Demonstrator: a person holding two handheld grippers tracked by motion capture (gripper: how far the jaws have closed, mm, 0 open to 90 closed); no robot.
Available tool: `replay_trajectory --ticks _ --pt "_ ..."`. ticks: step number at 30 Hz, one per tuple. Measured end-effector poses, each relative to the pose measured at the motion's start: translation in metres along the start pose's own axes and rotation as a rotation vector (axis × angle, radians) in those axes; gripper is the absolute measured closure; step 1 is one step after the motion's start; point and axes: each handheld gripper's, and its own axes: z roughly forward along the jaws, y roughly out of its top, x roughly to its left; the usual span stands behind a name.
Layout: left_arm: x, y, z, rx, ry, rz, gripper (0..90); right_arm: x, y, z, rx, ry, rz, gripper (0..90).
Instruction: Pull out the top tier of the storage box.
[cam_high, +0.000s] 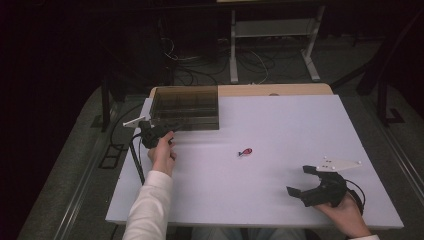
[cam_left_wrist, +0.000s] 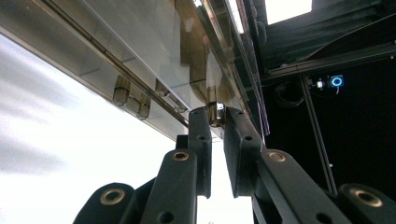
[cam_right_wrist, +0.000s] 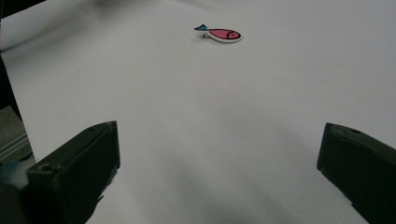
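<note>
A smoky clear plastic box (cam_high: 186, 106) with inner compartments stands at the table's back left. My left gripper (cam_high: 167, 130) is at the box's front left corner. In the left gripper view the box wall (cam_left_wrist: 140, 60) fills the upper left, and my left gripper (cam_left_wrist: 215, 117) is shut on a small silver knob (cam_left_wrist: 216, 112) on the box. A small pink fish-shaped piece with a blue tail (cam_high: 245, 152) (cam_right_wrist: 220, 34) lies flat near the table's middle. My right gripper (cam_high: 299, 180) (cam_right_wrist: 219, 133) rests open near the front right, pointing toward the fish, nothing between its fingers.
The white tabletop (cam_high: 290, 120) has grey floor on both sides. Behind the table are a white desk frame (cam_high: 272, 45) and loose cables (cam_high: 200, 65) on the floor. A cable trails from the left gripper over the table's left edge.
</note>
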Motion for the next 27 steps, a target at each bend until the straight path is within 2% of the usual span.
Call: replay_trajectory --ticks 8,12,15,20,21,22,27 --pt "0.003 -0.003 -0.002 -0.01 -0.012 0.02 80.4 0.0 0.0 0.0 -0.003 0.0 0.0 0.0" --pt "0.001 -0.005 -0.003 0.008 0.0 0.066 79.4 0.0 0.0 0.0 -0.002 -0.001 0.002 0.0" --pt "0.001 -0.006 -0.004 0.017 0.003 0.087 73.4 0.0 0.0 0.0 -0.001 -0.001 0.0 0.0" --pt "0.002 -0.009 -0.004 0.025 0.005 0.116 69.3 0.0 0.0 0.0 0.0 -0.001 0.0 0.0" --pt "0.0 -0.01 -0.004 0.032 0.028 0.151 69.0 0.0 0.0 0.0 -0.001 -0.001 0.002 0.0" --pt "0.0 -0.01 -0.004 0.032 0.028 0.151 69.0 0.0 0.0 0.0 -0.002 -0.001 0.002 0.0" --pt "-0.002 -0.012 -0.007 0.05 0.05 0.209 67.6 0.0 0.0 0.0 0.0 -0.001 -0.001 0.0"
